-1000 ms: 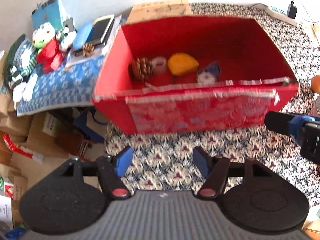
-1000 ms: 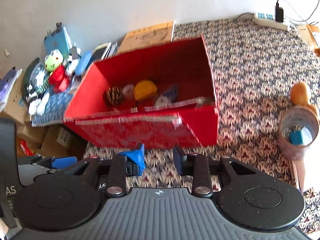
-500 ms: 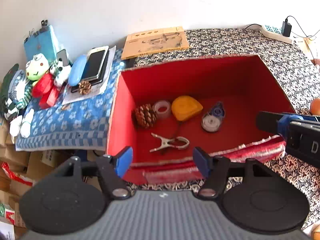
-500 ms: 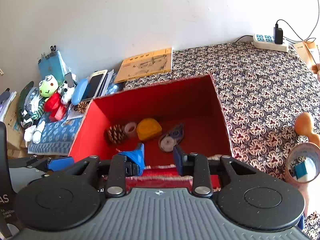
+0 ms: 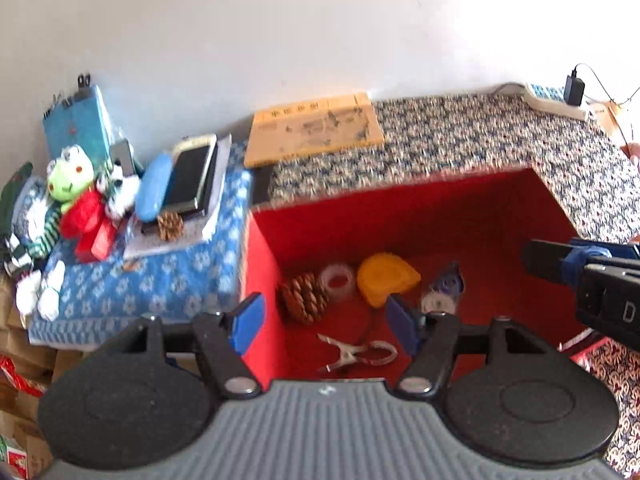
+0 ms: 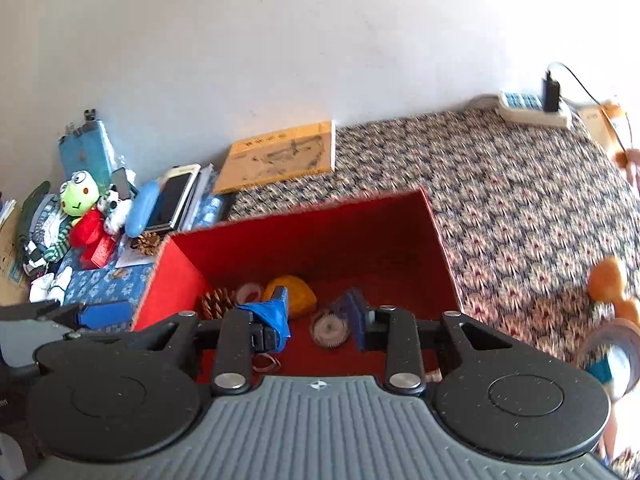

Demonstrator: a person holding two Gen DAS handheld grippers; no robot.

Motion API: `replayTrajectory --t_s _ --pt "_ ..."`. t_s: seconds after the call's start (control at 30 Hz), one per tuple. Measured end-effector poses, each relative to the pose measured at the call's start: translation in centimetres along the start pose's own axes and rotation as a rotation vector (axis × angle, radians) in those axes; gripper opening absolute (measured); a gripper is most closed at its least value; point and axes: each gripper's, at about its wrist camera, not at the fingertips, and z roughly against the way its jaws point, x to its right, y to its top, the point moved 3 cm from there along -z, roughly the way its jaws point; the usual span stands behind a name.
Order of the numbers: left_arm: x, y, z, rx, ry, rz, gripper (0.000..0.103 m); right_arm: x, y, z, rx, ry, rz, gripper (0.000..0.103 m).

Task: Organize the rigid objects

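Both tools, left tool (image 5: 322, 322) and right tool (image 6: 318, 314), hang spread and empty over the red box (image 5: 264, 280), so we should drop the left one straight onto the metal clip (image 5: 356, 354) at its 6 o'clock.

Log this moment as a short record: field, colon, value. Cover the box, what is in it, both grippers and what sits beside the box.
container: red box, open top, on a patterned cloth
contents: pine cone, tape roll, yellow case, correction tape, metal clip
left gripper: open, empty, above the box
right gripper: open, empty, above the box
beside the box: frog toy, phone, second pine cone, yellow book
far corner: power strip with a charger plugged in
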Motion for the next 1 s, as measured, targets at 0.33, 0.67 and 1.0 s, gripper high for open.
replayTrajectory --t_s 0.33,0.67,1.0 --pt "-0.9 3.3 1.0 0.096 0.055 0.005 0.070 -1.2 4.9 0.9 0.044 0.077 0.250 0.015" --pt "-0.1 1.4 -2.1 0.052 0.049 0.061 0.071 0.1 1.6 -3.2 0.014 0.056 0.165 0.015" --pt "1.5 0.4 -5.2 0.017 0.046 0.075 0.071 1.6 0.4 -6.1 -0.012 0.076 0.157 0.016"
